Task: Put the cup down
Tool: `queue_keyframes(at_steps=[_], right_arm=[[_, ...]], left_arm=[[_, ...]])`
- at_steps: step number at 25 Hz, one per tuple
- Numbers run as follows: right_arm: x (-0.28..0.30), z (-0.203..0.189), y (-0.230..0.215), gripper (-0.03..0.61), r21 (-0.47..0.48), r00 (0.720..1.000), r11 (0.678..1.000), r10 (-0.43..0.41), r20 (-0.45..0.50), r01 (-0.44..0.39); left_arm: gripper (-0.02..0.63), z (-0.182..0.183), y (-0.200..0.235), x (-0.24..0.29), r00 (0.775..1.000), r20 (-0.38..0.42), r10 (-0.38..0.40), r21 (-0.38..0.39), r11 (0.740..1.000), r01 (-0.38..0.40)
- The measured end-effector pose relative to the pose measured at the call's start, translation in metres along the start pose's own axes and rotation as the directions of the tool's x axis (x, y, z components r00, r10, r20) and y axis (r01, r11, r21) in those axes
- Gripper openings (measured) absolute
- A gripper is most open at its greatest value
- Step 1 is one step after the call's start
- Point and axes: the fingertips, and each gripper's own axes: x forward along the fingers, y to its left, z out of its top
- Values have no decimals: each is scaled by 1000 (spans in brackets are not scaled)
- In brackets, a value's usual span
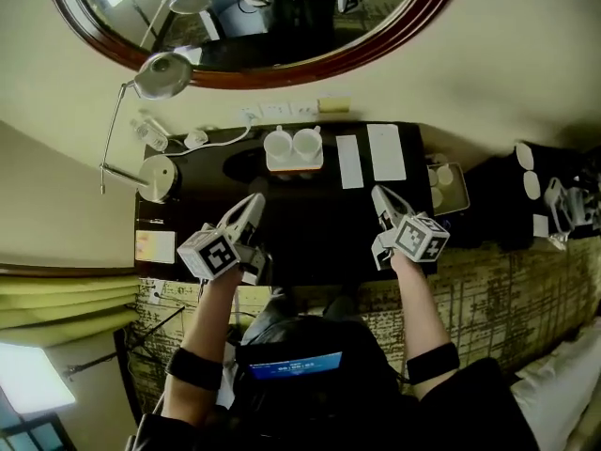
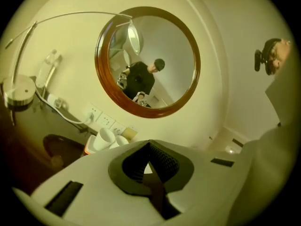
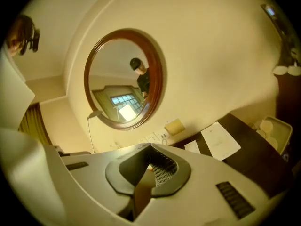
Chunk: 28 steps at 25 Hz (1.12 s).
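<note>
Two hand-held grippers over a dark desk [image 1: 319, 228], both closed and empty.
The left gripper [image 1: 252, 209] and right gripper [image 1: 383, 203] were held above the desk's near half, each with its jaws pressed together on nothing. At the far middle, a white cup [image 1: 278, 145] and a second cup [image 1: 307, 143] stood side by side on a small tray [image 1: 294, 166], well apart from both grippers. Paper sheets [image 1: 386, 151] lay just right of the tray.

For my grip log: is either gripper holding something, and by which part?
Nothing is held: the white left gripper and white right gripper are shut, empty.
</note>
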Motion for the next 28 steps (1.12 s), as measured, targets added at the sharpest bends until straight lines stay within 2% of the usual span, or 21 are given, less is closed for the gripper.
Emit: queue_keyframes(at_steps=[4, 7, 8, 11, 14, 16, 19, 24, 26, 28], right_arm=[[31, -22, 50, 15, -89, 990, 990, 99, -104, -108], [45, -40, 76, 15, -178, 979, 973, 115, -169, -145], [49, -45, 82, 15, -228, 976, 962, 106, -191, -149], [58, -65, 93, 17, -372, 964, 915, 59, -259, -156], [63, -79, 97, 15, -440, 955, 885, 17, -295, -152], [63, -84, 101, 15, -482, 951, 865, -17, -308, -140], [63, -93, 105, 16, -527, 942, 839, -55, -331, -136], [66, -102, 109, 16, -534, 931, 833, -67, -358, -145], [67, -107, 108, 17, -546, 925, 824, -81, -372, -148], [69, -110, 108, 16, -575, 917, 803, -97, -387, -158]], left_arm=[[0, 0, 11, -14, 999, -6, 37, 68, 997, -36], [0, -4, 21, -21, 995, -21, 96, 158, 983, -91], [0, -6, 26, -23, 991, -31, 128, 217, 969, -118], [0, -11, 42, -26, 973, -61, 222, 398, 900, -180], [0, -14, 53, -27, 960, -76, 270, 488, 850, -200], [0, -18, 60, -27, 954, -90, 287, 513, 834, -202], [0, -23, 67, -27, 952, -110, 285, 509, 839, -192], [0, -35, 72, -21, 954, -154, 256, 478, 865, -155], [11, -40, 69, -18, 952, -185, 244, 467, 874, -134], [40, -39, 68, -14, 951, -200, 238, 457, 881, -124]])
